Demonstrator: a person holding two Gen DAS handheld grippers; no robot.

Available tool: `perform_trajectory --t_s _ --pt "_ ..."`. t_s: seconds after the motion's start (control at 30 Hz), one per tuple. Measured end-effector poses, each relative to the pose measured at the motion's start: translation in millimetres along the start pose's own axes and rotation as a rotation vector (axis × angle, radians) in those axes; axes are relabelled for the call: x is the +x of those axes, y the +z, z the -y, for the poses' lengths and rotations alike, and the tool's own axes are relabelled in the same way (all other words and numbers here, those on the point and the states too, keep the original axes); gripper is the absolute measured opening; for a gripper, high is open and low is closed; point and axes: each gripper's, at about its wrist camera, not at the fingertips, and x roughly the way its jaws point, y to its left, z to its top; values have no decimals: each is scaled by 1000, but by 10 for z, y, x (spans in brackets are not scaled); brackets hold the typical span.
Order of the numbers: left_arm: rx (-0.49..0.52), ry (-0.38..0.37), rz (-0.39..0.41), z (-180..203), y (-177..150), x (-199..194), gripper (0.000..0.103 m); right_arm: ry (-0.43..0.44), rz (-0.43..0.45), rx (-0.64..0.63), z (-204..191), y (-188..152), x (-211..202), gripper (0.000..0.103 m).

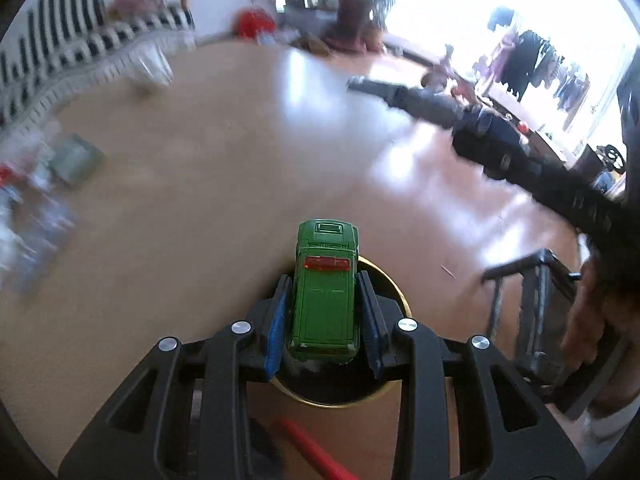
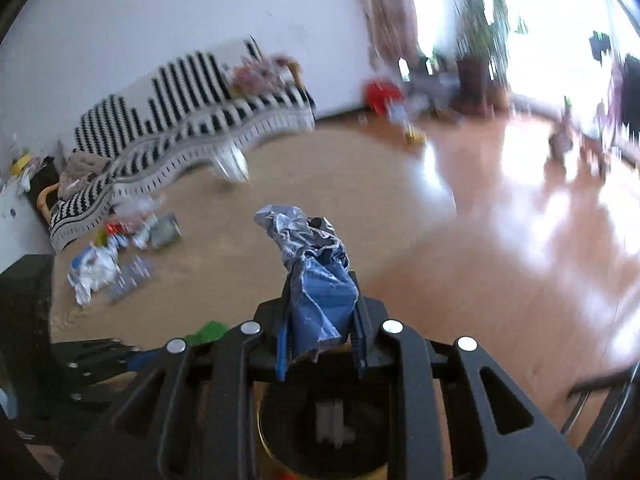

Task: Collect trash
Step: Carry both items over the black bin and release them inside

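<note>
Now, left wrist view first.
Left gripper: lower centre of the frame, clamped on a green toy car whose sides sit between the blue pads.
Toy car: nose pointing up the frame, red strip across its roof.
Bin: round black container with a gold rim, directly under the gripper and car at lower centre.
Red stick: bottom centre, lying on the floor just below the bin.
Right gripper: blurred, reaching in from the right edge toward upper centre; its grip cannot be told from this view.
Trash pile: blurred wrappers at the left edge on the wooden floor, with a greenish packet just above them.
Striped sofa: upper left, black and white.

Right wrist view.
Right gripper: lower centre, closed on a crumpled blue and silver wrapper that sticks up above the fingertips.
Bin: bottom centre beneath the gripper, black inside, gold rim, something pale and blurred in it.
Left gripper: lower left, dark and partly hidden, with a bit of green beside it.
Trash pile: left of centre on the floor, near the sofa's end, well apart from the bin.
Striped sofa: upper left against the white wall.
</note>
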Motion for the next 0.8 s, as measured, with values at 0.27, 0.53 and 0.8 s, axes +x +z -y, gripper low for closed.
perform_trajectory --t_s 0.27,0.53,0.8 --pt "-35 -46 -165 97 -146 723 32 2 -243 192 562 -794 654 24" --pt "-44 -56 -179 95 -140 802 32 -1 -279 192 570 -913 773 24" --pt "-48 -50 -158 96 -131 685 62 38 -273 196 539 -768 736 41"
